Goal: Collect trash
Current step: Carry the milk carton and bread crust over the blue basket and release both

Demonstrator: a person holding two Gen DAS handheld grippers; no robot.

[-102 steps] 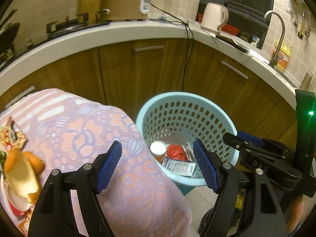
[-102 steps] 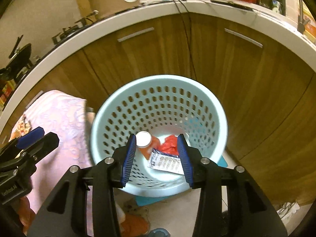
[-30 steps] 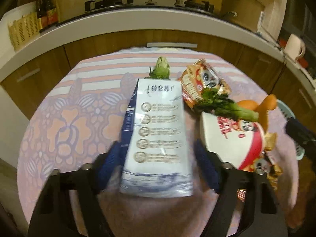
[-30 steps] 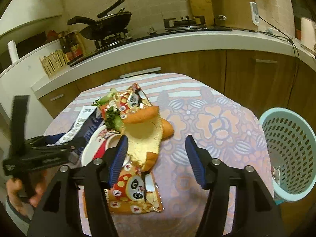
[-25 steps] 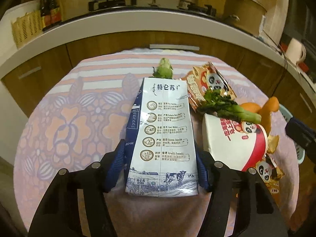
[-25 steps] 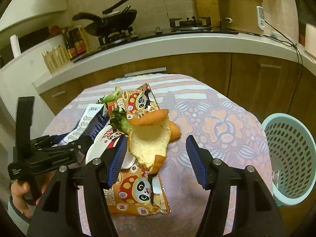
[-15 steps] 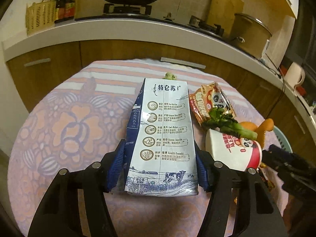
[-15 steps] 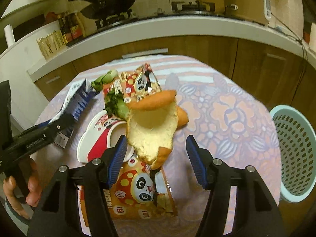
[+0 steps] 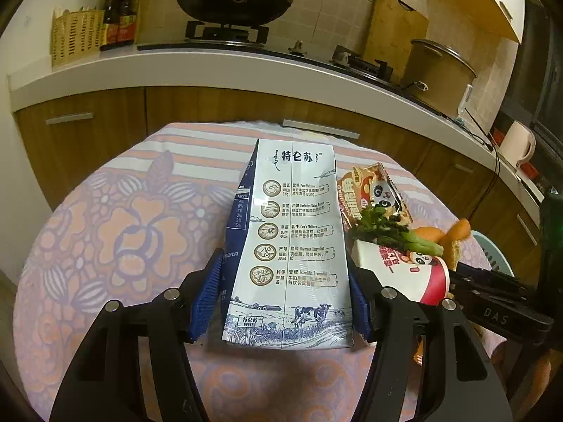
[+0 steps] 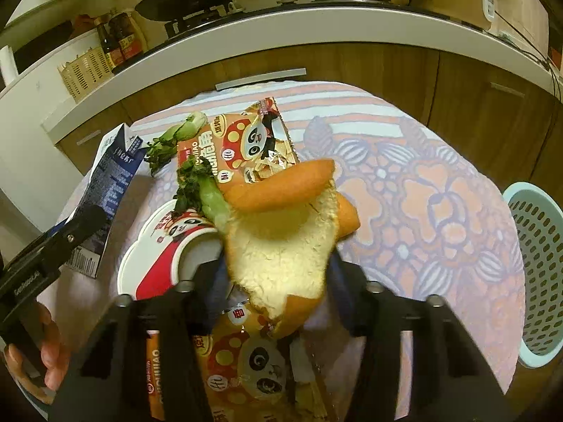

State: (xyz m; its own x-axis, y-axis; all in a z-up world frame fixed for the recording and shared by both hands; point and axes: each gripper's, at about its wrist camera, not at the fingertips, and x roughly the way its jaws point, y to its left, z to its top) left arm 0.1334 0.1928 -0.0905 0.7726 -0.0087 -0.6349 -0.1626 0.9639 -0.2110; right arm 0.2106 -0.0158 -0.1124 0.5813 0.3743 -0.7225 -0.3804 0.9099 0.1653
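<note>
Trash on the cloth-covered counter [image 9: 116, 232]: compared with a second ago, the milk carton [image 9: 290, 246], then lying loose between spread pads, is now clamped by the left gripper [image 9: 285, 293] at its lower end, and the kitchen behind it has shifted in that view. The right gripper [image 10: 278, 274] has just been closing its jaws, and its pads now pinch the orange peel [image 10: 281, 246], which a second ago sat untouched between them. The carton is pale grey with a dark blue side, printed round icons and a cow at its base. The peel is a curled piece, white pith facing the camera, orange rind at its edges, resting over a red-and-white cup [image 10: 165, 246], leafy greens [image 10: 204, 193] and panda-printed snack bags [image 10: 242, 140]. A pale blue perforated basket [image 10: 538, 274] stands beside the counter.
</note>
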